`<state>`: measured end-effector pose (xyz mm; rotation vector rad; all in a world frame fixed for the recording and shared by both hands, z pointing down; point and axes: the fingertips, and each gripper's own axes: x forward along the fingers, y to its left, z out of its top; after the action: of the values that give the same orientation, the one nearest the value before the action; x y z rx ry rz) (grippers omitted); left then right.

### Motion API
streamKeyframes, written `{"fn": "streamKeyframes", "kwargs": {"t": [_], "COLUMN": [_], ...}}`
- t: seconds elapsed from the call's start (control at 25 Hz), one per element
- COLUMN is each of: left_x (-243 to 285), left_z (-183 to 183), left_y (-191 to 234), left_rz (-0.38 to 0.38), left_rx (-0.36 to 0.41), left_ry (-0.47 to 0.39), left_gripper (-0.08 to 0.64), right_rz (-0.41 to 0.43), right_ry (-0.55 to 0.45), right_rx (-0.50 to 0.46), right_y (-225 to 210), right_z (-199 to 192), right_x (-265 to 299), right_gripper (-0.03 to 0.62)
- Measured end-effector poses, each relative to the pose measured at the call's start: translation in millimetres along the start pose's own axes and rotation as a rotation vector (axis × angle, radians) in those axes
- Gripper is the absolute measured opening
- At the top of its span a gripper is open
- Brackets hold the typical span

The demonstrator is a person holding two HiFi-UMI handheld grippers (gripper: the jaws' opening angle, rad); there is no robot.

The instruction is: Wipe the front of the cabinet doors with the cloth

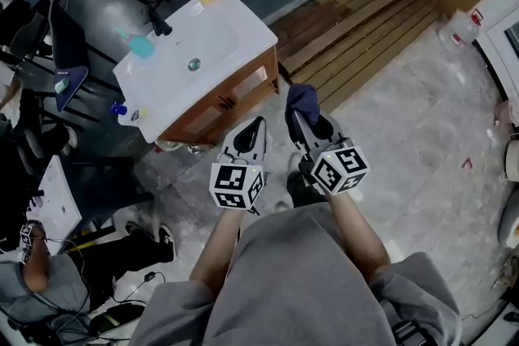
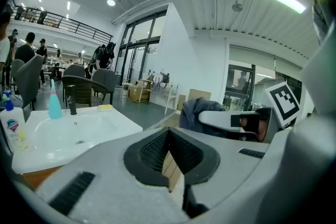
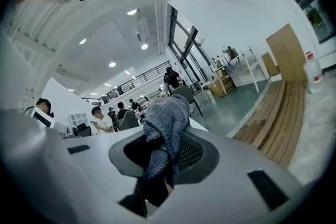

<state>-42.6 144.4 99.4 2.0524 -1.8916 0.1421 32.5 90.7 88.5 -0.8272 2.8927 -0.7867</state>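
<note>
This is looking like a large open-plan work hall. A vanity [image 1: 227, 97] with a sink [image 1: 203, 36] is standing free on the stone floor [image 1: 422, 142]. People [image 2: 23, 52] are standing and sitting among chairs [image 2: 79, 89] under a railed mezzanine [image 2: 58, 21] and tall windows [image 2: 139, 55].

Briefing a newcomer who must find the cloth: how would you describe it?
Find the white sink top on the wooden cabinet. Just in front of it, the cloth is the dark blue-grey knit wad clamped in the right claw; the left claw holds nothing.
</note>
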Motion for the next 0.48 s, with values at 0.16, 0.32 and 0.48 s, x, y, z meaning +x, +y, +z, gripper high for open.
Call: {"fn": "streamKeyframes", "kwargs": {"t": [0.16, 0.32, 0.48], "left_x": [31.3, 61.3, 84.5], "left_z": [5.1, 6.7, 8.0], "left_y": [5.1, 9.0, 16.7], "left_rz": [-0.003, -0.004, 0.004], "left_rx": [0.004, 0.012, 0.015], "left_ry": [0.025, 0.058, 0.073], "left_gripper": [0.008, 0.008, 0.008], "right_rz": [-0.010, -0.016, -0.009], "right_ry": [0.002, -0.005, 0.000], "right_rx": [0.040, 0.075, 0.113], "right_y": [-26.4, -52.8, -73.4], "right_z": [6.3, 14.9, 15.0], "right_x": [18.6, 33.8, 49.2], "right_gripper": [0.093, 0.092, 0.094]}}
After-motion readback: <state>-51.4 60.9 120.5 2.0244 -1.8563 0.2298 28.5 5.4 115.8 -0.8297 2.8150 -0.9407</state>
